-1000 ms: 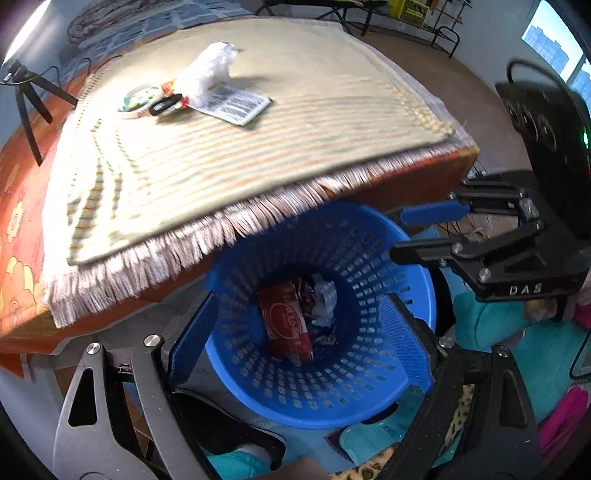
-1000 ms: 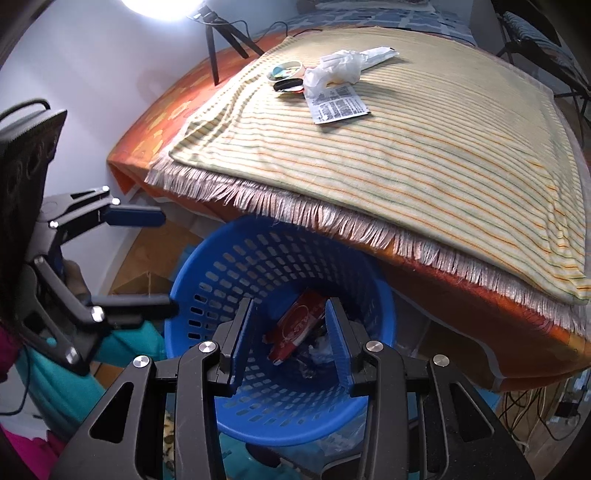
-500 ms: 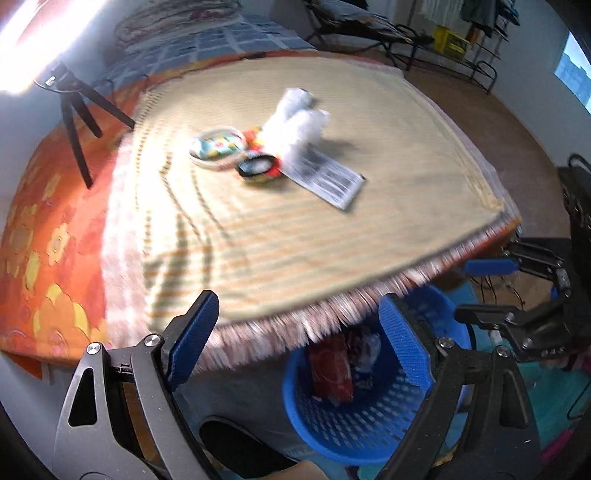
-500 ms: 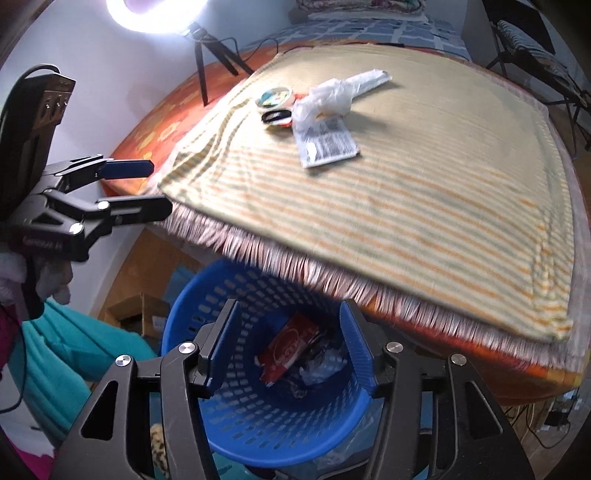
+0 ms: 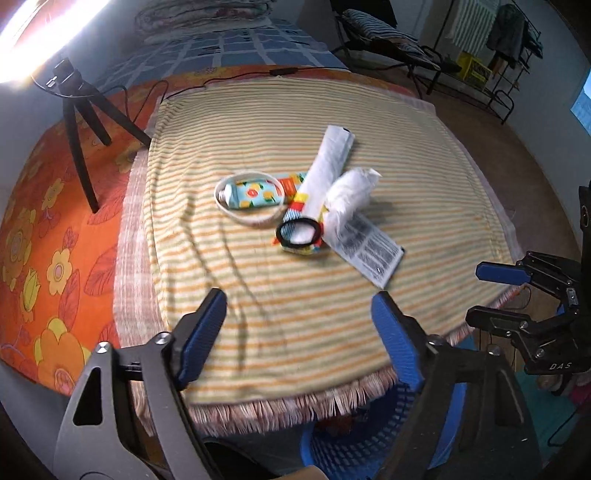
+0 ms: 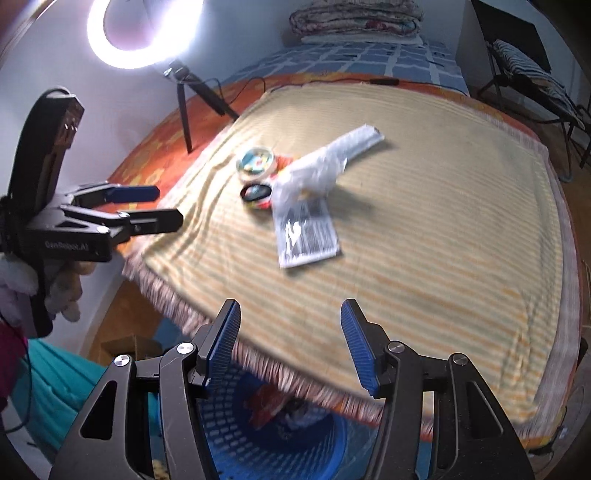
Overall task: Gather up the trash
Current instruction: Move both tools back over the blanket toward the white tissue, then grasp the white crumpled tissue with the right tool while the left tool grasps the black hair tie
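A pile of trash lies mid-cloth on the striped blanket [image 5: 314, 295]: a crumpled white plastic bag [image 5: 347, 199], a long white wrapper [image 5: 327, 166], a printed flat packet [image 5: 369, 251], a white ring with a small tube [image 5: 249, 195] and a black ring on a colourful wrapper [image 5: 299, 236]. The same pile shows in the right wrist view, with the bag [image 6: 314, 173] and the packet [image 6: 306, 232]. The blue basket [image 6: 280, 435] sits below the fringed edge with a red wrapper [image 6: 266, 404] inside. My left gripper [image 5: 295, 332] and right gripper [image 6: 290, 339] are open and empty above the near edge.
A ring light on a black tripod [image 6: 184, 92] stands on the orange floral sheet [image 5: 44, 221] at the left. Folded bedding [image 6: 354, 18] lies at the far end. Chairs and racks [image 5: 443, 55] stand at the far right.
Both grippers have risen from over the basket to above the blanket edge. The trash pile is now ahead and nearer; the basket has dropped to the bottom of both views. The right jaws have widened.
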Demonstrator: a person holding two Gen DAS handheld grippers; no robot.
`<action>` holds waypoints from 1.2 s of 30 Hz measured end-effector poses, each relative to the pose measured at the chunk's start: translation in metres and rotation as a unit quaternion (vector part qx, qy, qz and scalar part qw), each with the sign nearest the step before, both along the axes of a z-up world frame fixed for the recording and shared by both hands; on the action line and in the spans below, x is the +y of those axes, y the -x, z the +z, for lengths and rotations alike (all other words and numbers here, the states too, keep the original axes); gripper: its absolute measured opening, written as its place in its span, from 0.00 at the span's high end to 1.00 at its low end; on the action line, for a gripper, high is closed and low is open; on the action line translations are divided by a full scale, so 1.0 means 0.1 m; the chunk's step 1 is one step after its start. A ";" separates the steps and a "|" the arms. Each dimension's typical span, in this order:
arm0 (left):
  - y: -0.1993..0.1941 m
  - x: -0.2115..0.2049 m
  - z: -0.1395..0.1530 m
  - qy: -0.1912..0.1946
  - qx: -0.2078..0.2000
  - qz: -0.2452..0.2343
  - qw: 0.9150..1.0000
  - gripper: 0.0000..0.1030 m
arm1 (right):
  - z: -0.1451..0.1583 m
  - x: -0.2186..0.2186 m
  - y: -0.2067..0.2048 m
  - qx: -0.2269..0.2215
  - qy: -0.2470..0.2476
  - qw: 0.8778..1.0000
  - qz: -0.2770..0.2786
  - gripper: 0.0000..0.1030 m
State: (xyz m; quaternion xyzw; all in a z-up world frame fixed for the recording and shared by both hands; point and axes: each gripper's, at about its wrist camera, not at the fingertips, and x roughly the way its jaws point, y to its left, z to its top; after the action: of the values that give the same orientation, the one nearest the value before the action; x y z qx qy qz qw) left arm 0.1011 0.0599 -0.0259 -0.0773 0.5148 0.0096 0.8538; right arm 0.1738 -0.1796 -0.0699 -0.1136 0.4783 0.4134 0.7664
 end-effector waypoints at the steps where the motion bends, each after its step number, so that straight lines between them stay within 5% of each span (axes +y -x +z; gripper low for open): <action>1: -0.05 0.03 -0.01 0.006 0.001 0.003 1.000 0.24 | 0.01 0.03 -0.06 -0.001 -0.003 1.000 -0.002 0.46; 4: -0.18 0.11 -0.05 0.030 0.009 0.013 0.999 0.38 | 0.02 0.09 -0.21 0.003 -0.010 1.000 -0.007 0.46; 15: -0.64 0.46 -0.41 0.132 0.053 0.075 0.987 0.50 | -0.07 0.42 -0.76 0.043 -0.032 0.998 -0.024 0.46; 26: -0.92 0.43 -0.65 0.134 0.078 0.082 0.984 0.59 | -0.26 0.60 -1.12 0.093 -0.048 0.993 -0.055 0.46; 36: -1.03 0.40 -0.81 0.133 0.084 0.081 0.984 0.86 | -0.35 0.76 -1.27 0.105 -0.056 0.990 -0.072 0.46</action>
State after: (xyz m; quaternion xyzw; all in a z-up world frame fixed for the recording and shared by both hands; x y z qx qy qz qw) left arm 0.2040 0.1002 -0.1067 -0.2305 0.5734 0.0169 0.7860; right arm 0.3011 -0.1039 -0.1049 0.0084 0.5393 0.3934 0.7446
